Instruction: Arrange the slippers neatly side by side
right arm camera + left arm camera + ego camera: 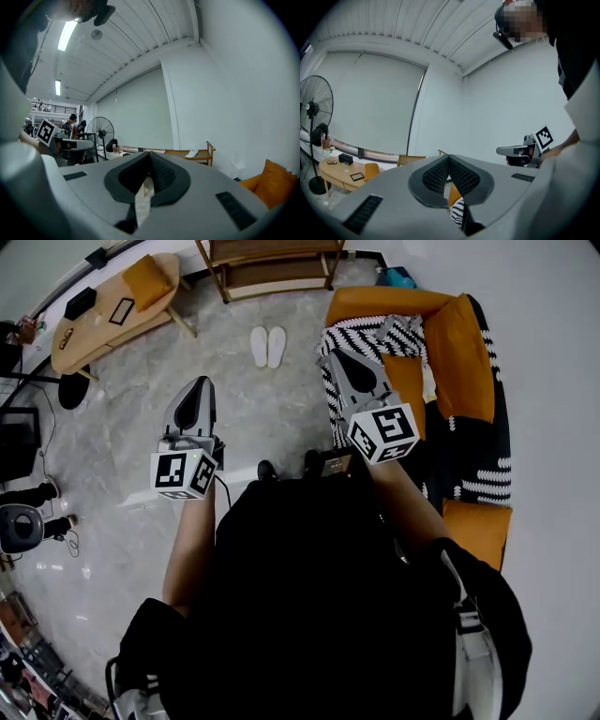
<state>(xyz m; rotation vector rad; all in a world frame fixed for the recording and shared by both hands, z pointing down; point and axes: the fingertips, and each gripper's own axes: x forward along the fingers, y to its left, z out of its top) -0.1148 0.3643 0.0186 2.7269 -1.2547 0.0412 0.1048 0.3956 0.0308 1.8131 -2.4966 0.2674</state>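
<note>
Two white slippers (268, 346) lie side by side on the grey floor, toes pointing away from me, in front of a wooden shelf. Both grippers are held up in the air, well short of the pair. My left gripper (199, 390) is shut with nothing between its pads (440, 174). My right gripper (338, 359) hovers near the sofa's edge, also shut and empty, its pads (159, 171) closed together. Each gripper shows in the other's view: the right gripper (519, 151) and the left gripper (70, 143). The slippers are not visible in either gripper view.
An orange sofa (459, 343) with a black-and-white zigzag blanket (361, 334) stands at the right. A wooden shelf (272, 268) is at the back, with a white shoe-like item (192, 153) on it. An oval wooden table (103, 315) and a standing fan (314, 117) are at the left.
</note>
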